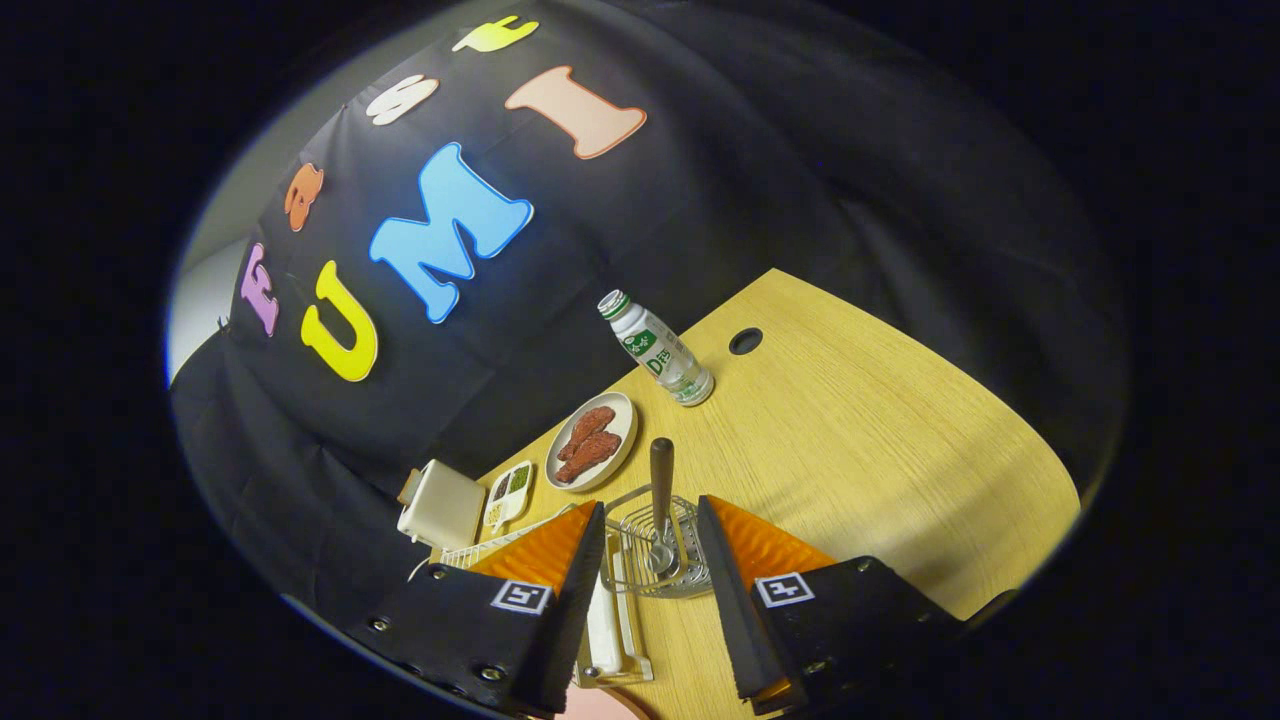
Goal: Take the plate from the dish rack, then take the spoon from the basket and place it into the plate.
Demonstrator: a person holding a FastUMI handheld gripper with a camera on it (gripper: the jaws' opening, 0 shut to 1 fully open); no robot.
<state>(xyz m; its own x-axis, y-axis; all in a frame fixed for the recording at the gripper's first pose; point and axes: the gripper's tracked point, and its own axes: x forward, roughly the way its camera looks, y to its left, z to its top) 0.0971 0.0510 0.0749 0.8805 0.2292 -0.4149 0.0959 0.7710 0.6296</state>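
My gripper (652,545) hangs released, fingers spread wide. The spoon (661,500) stands untouched in the wire basket (655,550) at lower centre, between my fingers. A white dish rack (610,625) lies below it; whether the plate is out, I cannot tell.

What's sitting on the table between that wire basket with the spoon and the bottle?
In the gripper view, a plate of brown food lies roughly between the basket and the bottle, slightly to one side; otherwise bare table.
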